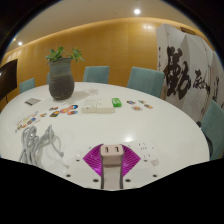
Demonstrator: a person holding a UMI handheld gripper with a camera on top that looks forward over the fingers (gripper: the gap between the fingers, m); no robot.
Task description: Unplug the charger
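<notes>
The tongs (111, 170) held a white charger (111, 153) between their purple pads (96, 158), both fingers apparently pressing on it, low over the white counter (150, 115). Just beside it lay a white power strip (146, 152), with a coiled cable (38, 143) further left. A crooked pull risked dragging the strip along, or the pads might slip off the smooth charger body.

My gripper (111, 160) points forward and a little down, held level. Its two fingers, with magenta pads (97, 156) on the inner faces, are closed on the charger (111, 152), one at each side.
</notes>
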